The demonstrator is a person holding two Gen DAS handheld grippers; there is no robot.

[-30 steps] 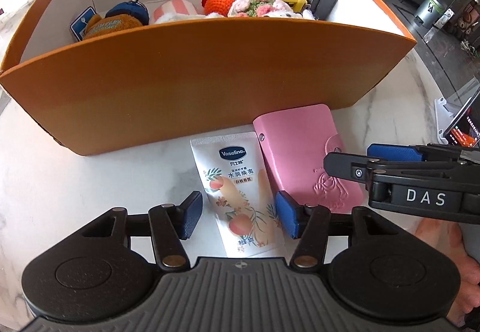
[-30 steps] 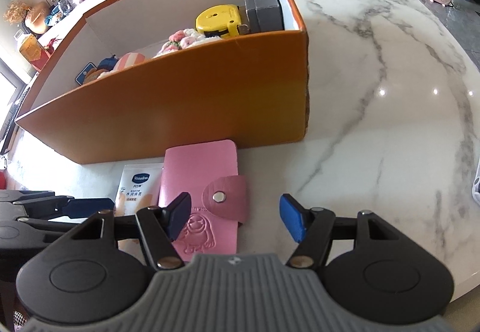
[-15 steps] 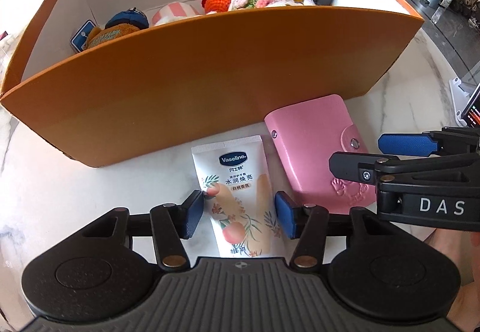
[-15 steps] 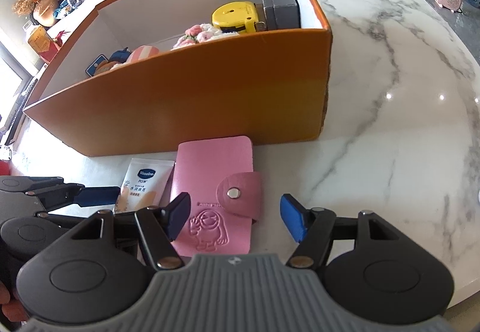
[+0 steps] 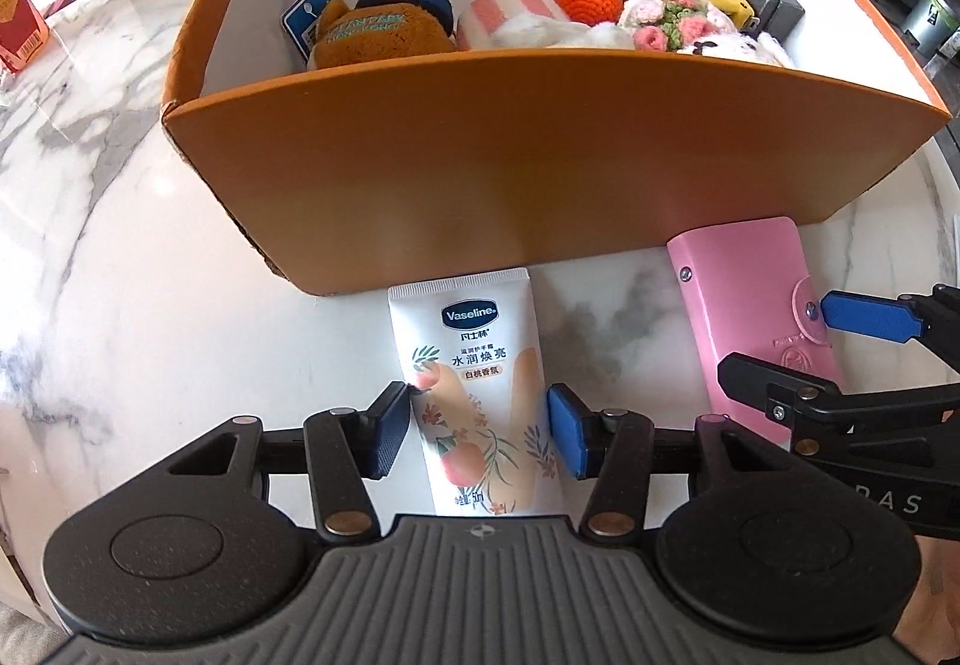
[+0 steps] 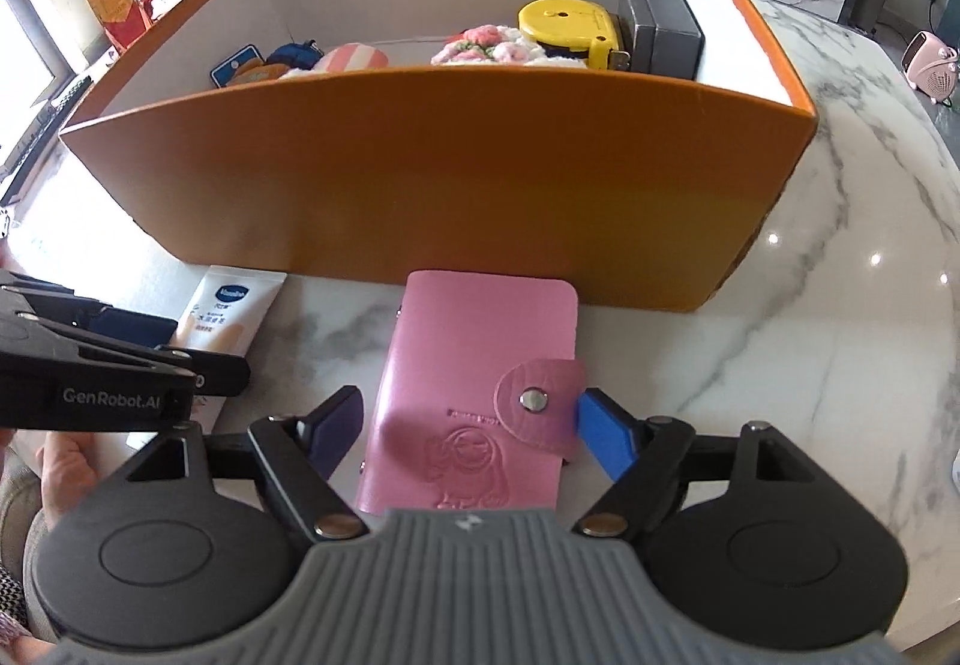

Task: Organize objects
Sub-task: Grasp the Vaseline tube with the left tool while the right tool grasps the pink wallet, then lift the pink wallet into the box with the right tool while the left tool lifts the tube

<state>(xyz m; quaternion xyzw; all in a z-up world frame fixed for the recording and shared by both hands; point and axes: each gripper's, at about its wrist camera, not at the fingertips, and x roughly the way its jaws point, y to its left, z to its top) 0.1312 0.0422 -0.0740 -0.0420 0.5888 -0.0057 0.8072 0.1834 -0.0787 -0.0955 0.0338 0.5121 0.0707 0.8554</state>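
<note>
"Vaseline" reads clearly on the 1 white hand-cream tube [image 5: 474,389], with Chinese print and "50ml" below; it lies flat on the white marble table [image 5: 120,305], its crimped end touching the orange cardboard box [image 5: 540,167]. The left gripper [image 5: 477,431] straddles it, blue pads at both sides, jaws apart, not visibly squeezing. "GenRobot.AI" shows on that gripper's side in the right view. The right gripper [image 6: 468,428] brackets the 1 pink snap-button card wallet [image 6: 480,365], embossed with a cartoon figure, jaws spread, right pad at the flap.
</note>
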